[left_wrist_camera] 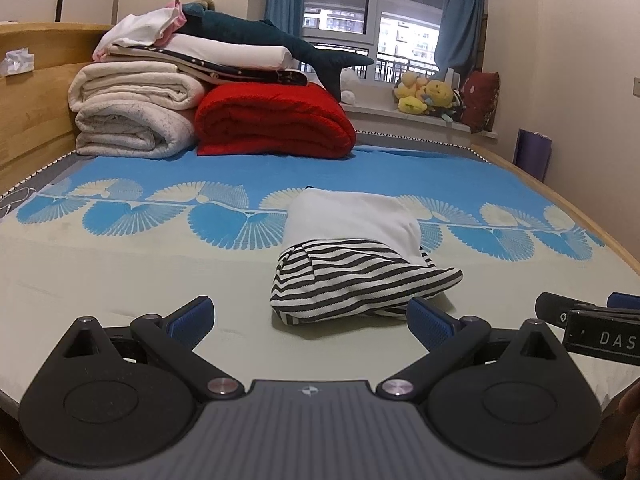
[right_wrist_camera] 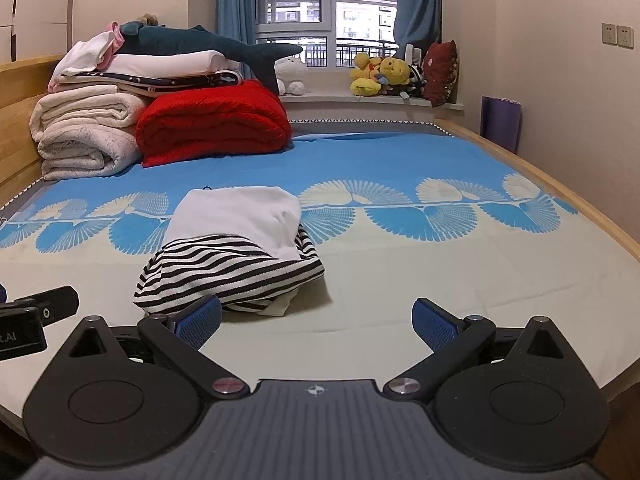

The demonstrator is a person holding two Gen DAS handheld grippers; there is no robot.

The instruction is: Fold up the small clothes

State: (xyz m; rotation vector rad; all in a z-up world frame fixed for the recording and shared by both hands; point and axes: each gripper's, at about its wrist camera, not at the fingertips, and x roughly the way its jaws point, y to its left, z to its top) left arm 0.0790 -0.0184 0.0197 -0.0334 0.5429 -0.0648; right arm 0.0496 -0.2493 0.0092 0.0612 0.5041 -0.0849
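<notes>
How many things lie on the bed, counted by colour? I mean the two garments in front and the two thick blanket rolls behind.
White: 1, the white garment
Black-and-white striped: 1, the striped garment
Cream: 1, the cream roll
Red: 1, the red roll
Total: 4

The thinner folded items stacked on the rolls are not counted.

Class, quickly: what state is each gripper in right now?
Left gripper: jaws open, holding nothing.
Right gripper: jaws open, holding nothing.
</notes>
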